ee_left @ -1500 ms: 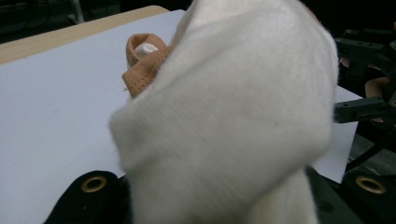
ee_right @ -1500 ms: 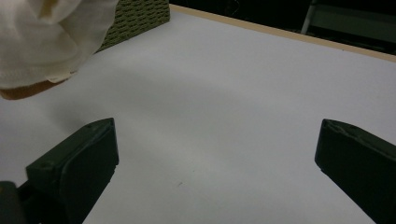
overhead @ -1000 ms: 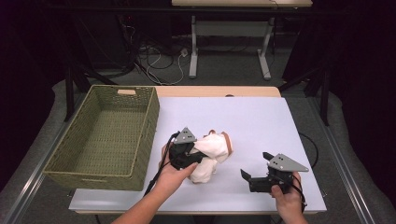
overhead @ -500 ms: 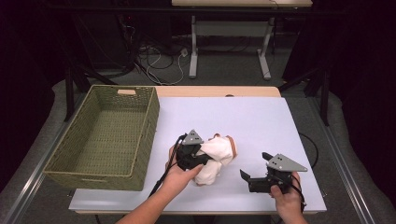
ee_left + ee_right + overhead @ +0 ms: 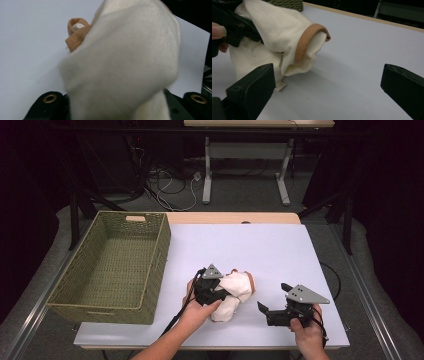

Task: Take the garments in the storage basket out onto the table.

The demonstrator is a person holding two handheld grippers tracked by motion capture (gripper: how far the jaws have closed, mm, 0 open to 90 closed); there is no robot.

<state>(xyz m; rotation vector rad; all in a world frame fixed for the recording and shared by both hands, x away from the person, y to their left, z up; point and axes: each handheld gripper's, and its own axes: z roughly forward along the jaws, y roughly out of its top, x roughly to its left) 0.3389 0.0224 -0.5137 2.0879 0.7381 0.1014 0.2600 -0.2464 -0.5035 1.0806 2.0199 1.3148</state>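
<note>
A: While the left gripper (image 5: pixel 216 292) squeezes the cream cloth (image 5: pixel 234 292), where is that cloth?
B: It sits bunched up on the white table (image 5: pixel 280 250), just beside the green basket (image 5: pixel 117 265), on its right side. The tan edge (image 5: pixel 305 40) of the cloth sticks out.
A: What about the right gripper (image 5: pixel 276 306)?
B: Its jaws stand wide apart with nothing in them. It waits farther from the basket, past the cloth.
A: So which step is this?
B: I think the cloth is being set down for handling with both grippers.
A: And next?
B: Maybe the right gripper should slide toward the basket and pinch the tan edge.
</note>
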